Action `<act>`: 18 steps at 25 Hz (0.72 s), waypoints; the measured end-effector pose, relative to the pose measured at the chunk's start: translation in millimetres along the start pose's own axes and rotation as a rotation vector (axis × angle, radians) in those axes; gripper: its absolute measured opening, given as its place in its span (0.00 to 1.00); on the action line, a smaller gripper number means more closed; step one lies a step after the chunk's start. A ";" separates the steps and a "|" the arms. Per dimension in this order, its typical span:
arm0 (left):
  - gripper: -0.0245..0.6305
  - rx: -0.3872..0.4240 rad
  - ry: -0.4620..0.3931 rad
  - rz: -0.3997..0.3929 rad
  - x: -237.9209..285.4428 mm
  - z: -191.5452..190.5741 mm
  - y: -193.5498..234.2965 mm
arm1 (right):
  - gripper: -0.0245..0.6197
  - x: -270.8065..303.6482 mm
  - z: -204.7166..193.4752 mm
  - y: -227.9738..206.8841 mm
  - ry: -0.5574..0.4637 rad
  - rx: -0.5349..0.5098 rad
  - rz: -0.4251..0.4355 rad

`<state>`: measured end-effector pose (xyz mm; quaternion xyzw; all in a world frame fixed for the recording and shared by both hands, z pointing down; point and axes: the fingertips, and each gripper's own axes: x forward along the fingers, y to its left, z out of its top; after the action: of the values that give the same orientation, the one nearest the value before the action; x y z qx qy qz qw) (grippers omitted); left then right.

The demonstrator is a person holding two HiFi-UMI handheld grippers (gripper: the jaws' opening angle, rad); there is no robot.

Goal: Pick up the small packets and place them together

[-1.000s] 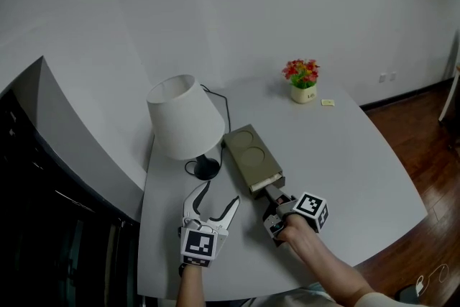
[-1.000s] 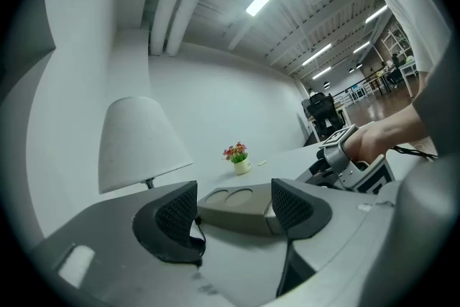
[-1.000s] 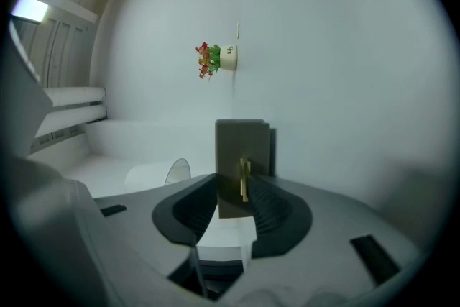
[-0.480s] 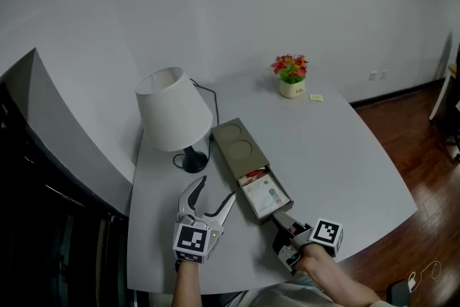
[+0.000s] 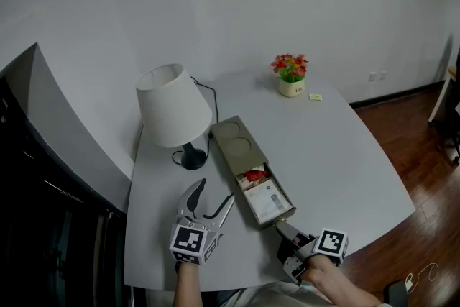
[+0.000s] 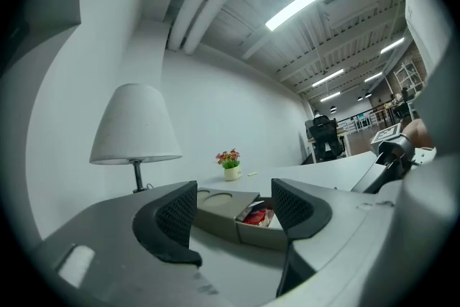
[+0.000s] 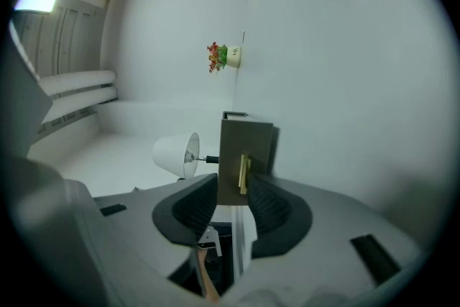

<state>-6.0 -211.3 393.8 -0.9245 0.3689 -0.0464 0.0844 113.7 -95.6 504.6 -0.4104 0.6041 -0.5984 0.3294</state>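
Two grippers sit low in the head view. Your left gripper is at lower centre-left over the counter, jaws spread wide and holding nothing. Your right gripper is at lower right, its tips at the front of the open drawer. The small packets, one red and the rest pale, lie inside that drawer, which sticks out of the olive box just right of the lamp. In the left gripper view, your wide jaws frame the box and drawer at lower centre, with the red packet showing and nothing touching the pads. In the right gripper view, your jaws stand narrow, pinched on the drawer handle at centre frame.
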 end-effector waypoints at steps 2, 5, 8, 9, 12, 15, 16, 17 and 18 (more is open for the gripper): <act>0.52 -0.010 0.003 0.001 -1.5 -1.7 0.2 | 0.25 -4.5 -1.3 8.9 0.006 -0.022 0.024; 0.52 -0.032 0.004 0.002 -3.4 -5.1 -0.2 | 0.24 -12.6 -3.0 30.4 0.019 -0.091 0.087; 0.52 -0.063 0.001 0.003 -4.0 -8.3 0.6 | 0.24 -15.8 1.9 46.9 0.025 -0.224 0.130; 0.52 -0.071 0.000 0.003 -3.9 -8.3 0.7 | 0.24 -15.4 7.6 49.8 0.013 -0.286 0.135; 0.52 -0.084 -0.009 -0.002 -4.6 -5.7 -2.0 | 0.29 -11.6 33.9 59.3 -0.046 -0.549 0.127; 0.52 -0.097 -0.017 -0.002 -7.7 -2.5 -3.7 | 0.30 -8.7 64.5 78.6 -0.149 -0.870 0.086; 0.52 -0.104 -0.018 0.002 -9.8 -2.3 -2.0 | 0.30 -6.1 71.2 87.4 -0.180 -0.962 0.084; 0.52 -0.111 -0.020 0.005 -12.0 -2.0 -0.1 | 0.30 -2.1 75.5 95.9 -0.199 -1.043 0.088; 0.51 -0.119 -0.025 0.007 -13.8 -1.7 1.0 | 0.31 2.7 77.8 103.7 -0.206 -1.116 0.094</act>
<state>-16.9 -202.8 394.9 -0.9271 0.3730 -0.0125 0.0340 171.2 -138.8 396.7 -0.5514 0.8110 -0.1300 0.1462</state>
